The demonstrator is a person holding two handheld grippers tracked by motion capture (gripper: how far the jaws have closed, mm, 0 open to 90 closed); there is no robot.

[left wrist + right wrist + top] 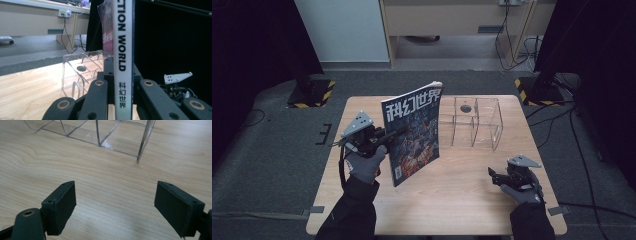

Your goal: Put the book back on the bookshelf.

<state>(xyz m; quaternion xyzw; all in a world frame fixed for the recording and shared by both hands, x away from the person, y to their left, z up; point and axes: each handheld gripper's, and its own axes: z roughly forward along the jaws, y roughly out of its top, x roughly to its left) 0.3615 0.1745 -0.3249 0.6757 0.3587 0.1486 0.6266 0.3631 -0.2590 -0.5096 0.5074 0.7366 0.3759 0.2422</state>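
One gripper point(388, 136) clamping magazine point(413, 131), other point(493, 176) wide

Left tongs point(398, 132) hold magazine point(413, 131) upright beside clear rack point(476, 122).

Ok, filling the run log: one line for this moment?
left gripper: shut on magazine spine, upright | right gripper: open, idle | clear rack: empty

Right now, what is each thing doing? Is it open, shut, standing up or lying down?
Magazine: closed, held upright by its spine, its bottom near the table.
Left gripper: shut on the magazine's spine.
Right gripper: open, holding nothing, low over the table.
Clear plastic rack: standing on the table, nothing in its compartments.
Table: bare wood near the right gripper.
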